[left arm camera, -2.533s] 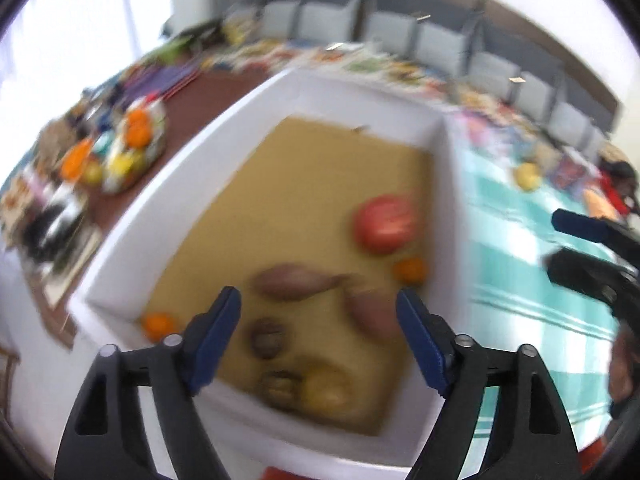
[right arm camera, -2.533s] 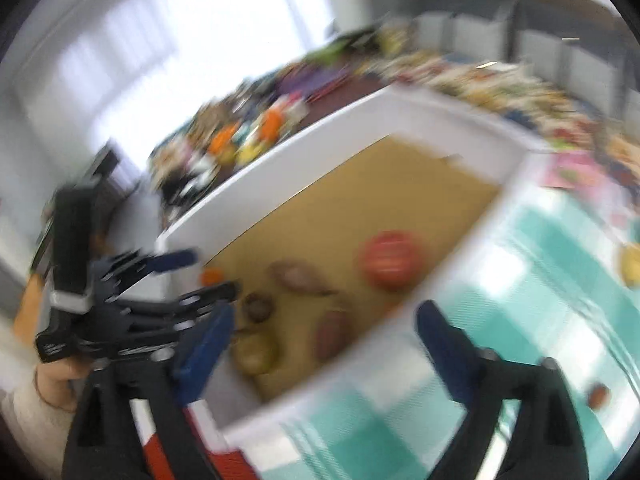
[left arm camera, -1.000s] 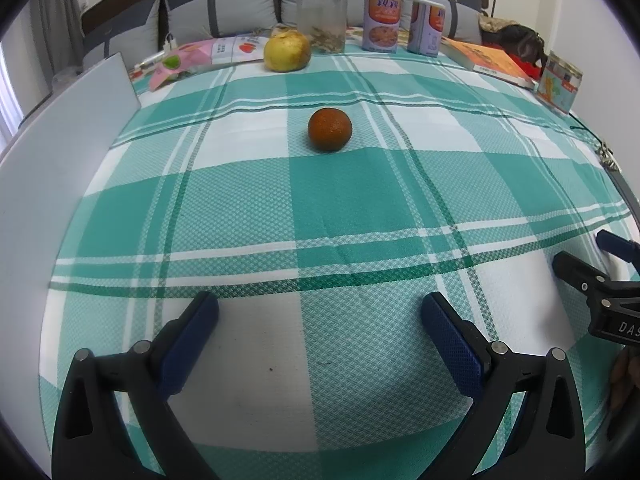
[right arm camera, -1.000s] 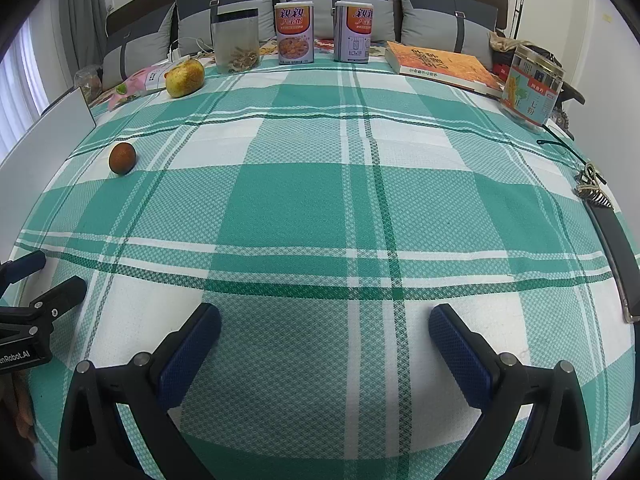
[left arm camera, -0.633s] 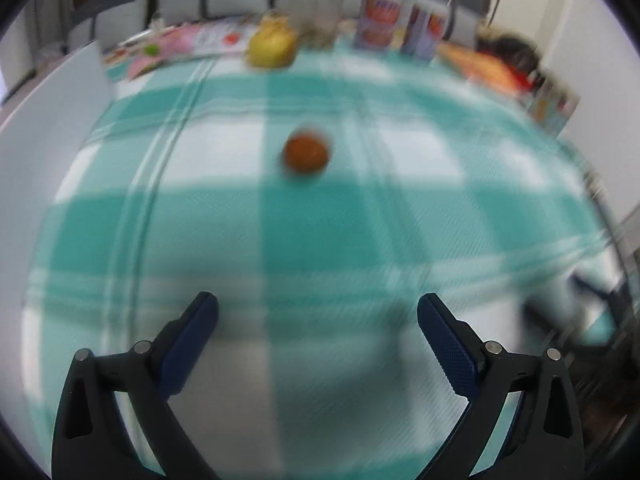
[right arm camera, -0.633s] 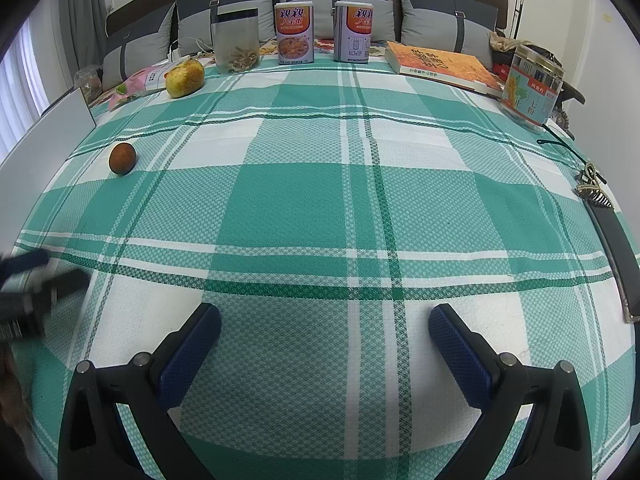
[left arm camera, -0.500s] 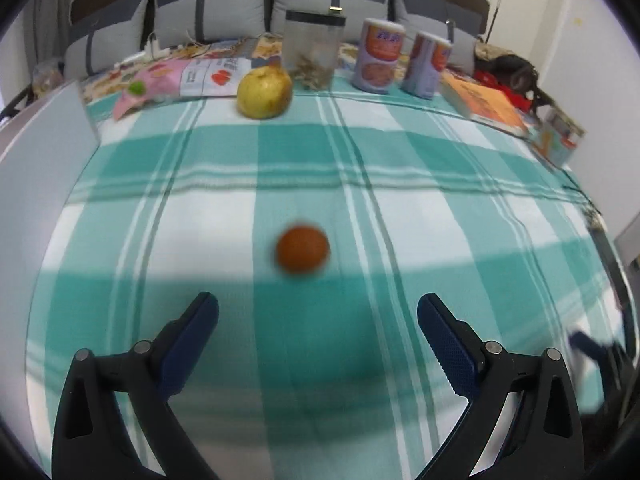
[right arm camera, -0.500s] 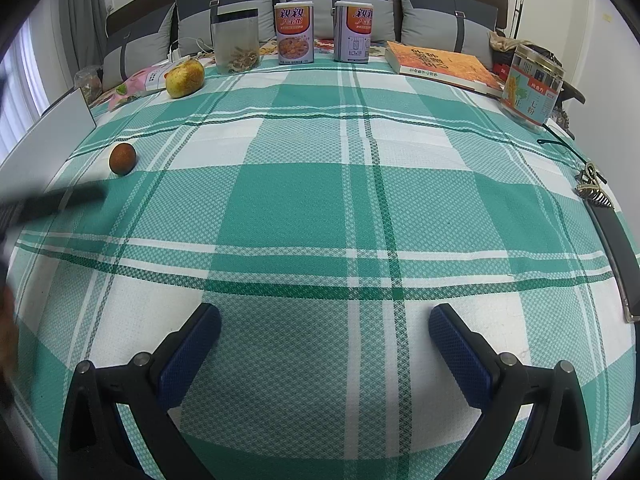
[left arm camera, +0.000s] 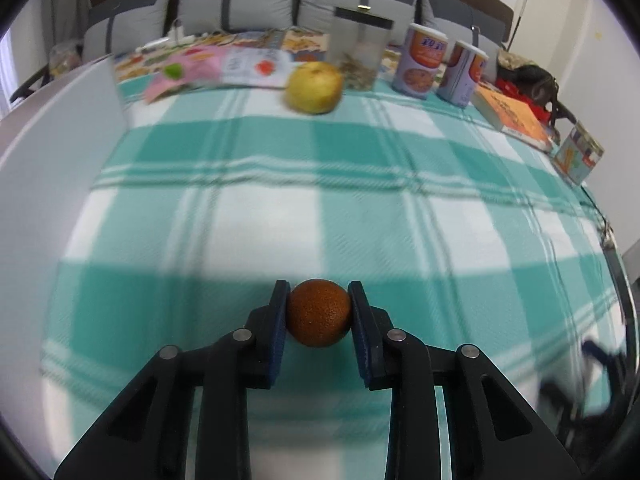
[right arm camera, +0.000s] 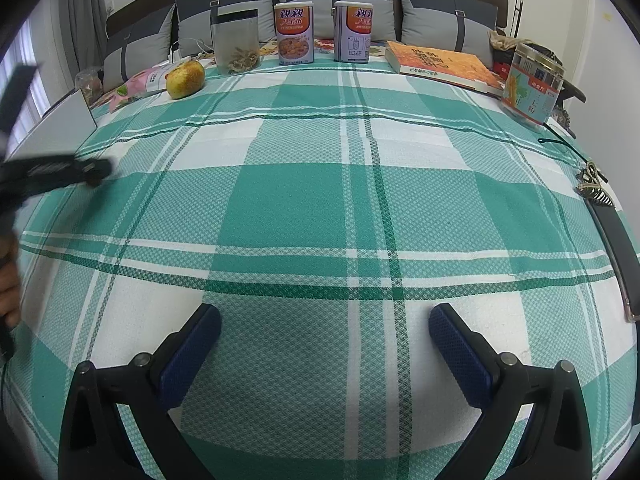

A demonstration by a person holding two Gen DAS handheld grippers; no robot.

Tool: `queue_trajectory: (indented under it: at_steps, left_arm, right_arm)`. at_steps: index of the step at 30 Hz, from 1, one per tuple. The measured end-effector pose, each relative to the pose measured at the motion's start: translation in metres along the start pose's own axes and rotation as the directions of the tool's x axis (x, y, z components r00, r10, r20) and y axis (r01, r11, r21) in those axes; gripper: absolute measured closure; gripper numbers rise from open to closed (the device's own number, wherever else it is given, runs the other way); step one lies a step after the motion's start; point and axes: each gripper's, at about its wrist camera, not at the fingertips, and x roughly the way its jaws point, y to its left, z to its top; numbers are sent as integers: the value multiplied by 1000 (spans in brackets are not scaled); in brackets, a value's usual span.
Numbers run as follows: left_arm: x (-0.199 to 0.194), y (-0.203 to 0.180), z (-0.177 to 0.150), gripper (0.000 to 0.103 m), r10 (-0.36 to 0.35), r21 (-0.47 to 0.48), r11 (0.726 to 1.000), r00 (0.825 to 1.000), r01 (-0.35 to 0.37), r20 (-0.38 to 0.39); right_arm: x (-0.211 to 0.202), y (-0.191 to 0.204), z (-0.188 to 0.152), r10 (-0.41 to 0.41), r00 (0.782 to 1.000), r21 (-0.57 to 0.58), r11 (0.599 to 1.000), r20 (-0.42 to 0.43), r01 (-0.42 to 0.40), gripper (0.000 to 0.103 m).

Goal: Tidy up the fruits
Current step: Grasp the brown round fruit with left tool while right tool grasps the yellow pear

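My left gripper (left arm camera: 319,312) is shut on a small brown-orange round fruit (left arm camera: 319,313), held between its blue pads just above the green-and-white checked cloth (left arm camera: 320,208). A yellow pear (left arm camera: 314,87) lies at the far side of the cloth; it also shows in the right wrist view (right arm camera: 185,78). My right gripper (right arm camera: 324,330) is open and empty over the near part of the cloth. The left gripper shows blurred at the left edge of the right wrist view (right arm camera: 60,172). The white box wall (left arm camera: 52,168) stands to the left.
At the back stand a clear jar (right arm camera: 236,42), two printed cans (right arm camera: 294,34), an orange book (right arm camera: 444,65) and a glass jar (right arm camera: 530,88). Snack packets (left arm camera: 224,68) lie at the back left. Grey cushions line the far edge.
My left gripper turned from the box to the cloth, moved forward to the small round fruit and closed on it. The right gripper has stayed still and open.
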Motion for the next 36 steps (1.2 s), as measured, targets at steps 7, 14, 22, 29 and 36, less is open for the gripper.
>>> queue_trajectory:
  at_steps: [7,14,22,29,36]
  left_arm:
    - [-28,47,-38,74,65,-33,997,998,-65,0]
    - [-23,53,-51,74,64,-10,998,997,-64,31]
    - [-26,47,-56,73,74,45,996,995,-77,73]
    - [-49,30,-54,74,-31,19,999,996,30,79]
    - [-54,-51,-85,74,-130,67,990,991,127,43]
  right_arm:
    - [19,40,91,244,970,-56,968,9,-243,0]
    - [111,151,237,322,945,-236,924,56,-301,0]
    - [193,206,293,153,988,-174,973,6,-150,37]
    - [114,151,226,326,945,-185,927,-35,-326,37]
    - [-5,41,50,248,966,-182,949,-73,-257,37]
